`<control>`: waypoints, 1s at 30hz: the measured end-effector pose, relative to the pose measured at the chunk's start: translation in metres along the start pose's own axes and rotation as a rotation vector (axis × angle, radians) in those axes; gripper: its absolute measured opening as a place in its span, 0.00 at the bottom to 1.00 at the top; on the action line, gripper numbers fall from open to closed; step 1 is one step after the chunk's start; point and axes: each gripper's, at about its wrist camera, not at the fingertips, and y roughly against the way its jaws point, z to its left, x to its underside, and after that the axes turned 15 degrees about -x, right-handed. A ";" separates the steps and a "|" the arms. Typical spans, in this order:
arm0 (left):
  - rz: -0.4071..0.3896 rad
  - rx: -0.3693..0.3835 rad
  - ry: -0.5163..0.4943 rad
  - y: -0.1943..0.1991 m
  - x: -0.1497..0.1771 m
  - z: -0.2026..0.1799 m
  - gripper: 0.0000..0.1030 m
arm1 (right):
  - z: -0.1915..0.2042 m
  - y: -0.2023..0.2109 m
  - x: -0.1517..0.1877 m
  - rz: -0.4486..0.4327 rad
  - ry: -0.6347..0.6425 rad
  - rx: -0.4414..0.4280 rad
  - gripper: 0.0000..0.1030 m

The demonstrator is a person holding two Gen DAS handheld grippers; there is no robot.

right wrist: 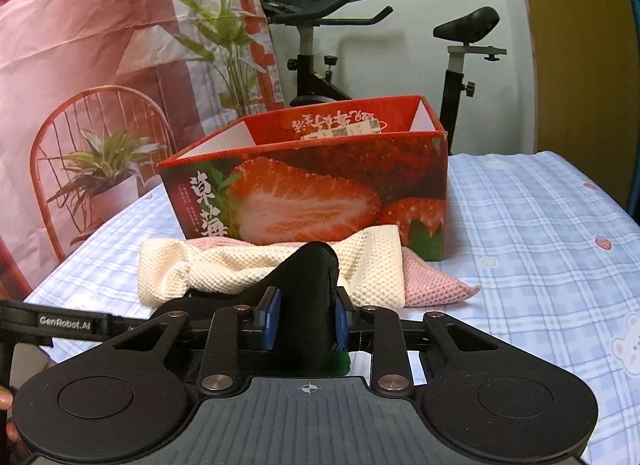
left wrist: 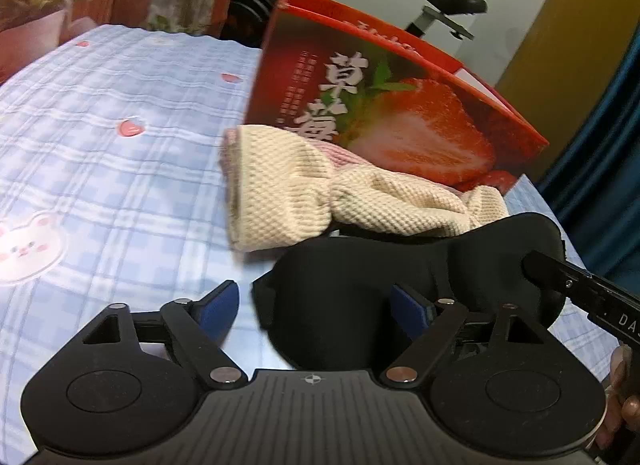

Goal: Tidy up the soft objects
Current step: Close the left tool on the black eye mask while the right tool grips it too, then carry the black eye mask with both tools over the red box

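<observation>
A black padded eye mask (right wrist: 308, 277) is pinched upright between the blue pads of my right gripper (right wrist: 307, 321), which is shut on it. In the left wrist view the same mask (left wrist: 340, 285) lies across the space in front of my left gripper (left wrist: 316, 305). That gripper stands open and its pads are not pressing the mask. A finger (left wrist: 568, 285) of my right gripper holds the mask's right end. Behind the mask lies a cream waffle-knit cloth (right wrist: 224, 269) on a pink cloth (right wrist: 436, 283). Both rest against an open red strawberry box (right wrist: 320, 193).
Everything sits on a bed with a blue plaid sheet (right wrist: 540, 225) printed with bears and hearts. An exercise bike (right wrist: 316, 65) stands behind the box. A printed backdrop (right wrist: 100, 65) of a chair and plants hangs at the left. A hand (left wrist: 624, 405) shows at the right edge.
</observation>
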 end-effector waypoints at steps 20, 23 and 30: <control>0.010 0.085 0.046 0.006 -0.002 0.002 0.48 | 0.001 -0.006 0.000 0.015 0.003 -0.013 0.25; -0.031 0.074 -0.010 0.016 -0.002 -0.005 0.33 | 0.000 -0.005 0.000 0.016 0.003 -0.017 0.25; -0.127 0.031 -0.051 0.036 -0.003 -0.010 0.29 | 0.001 -0.002 -0.003 0.008 -0.012 -0.043 0.25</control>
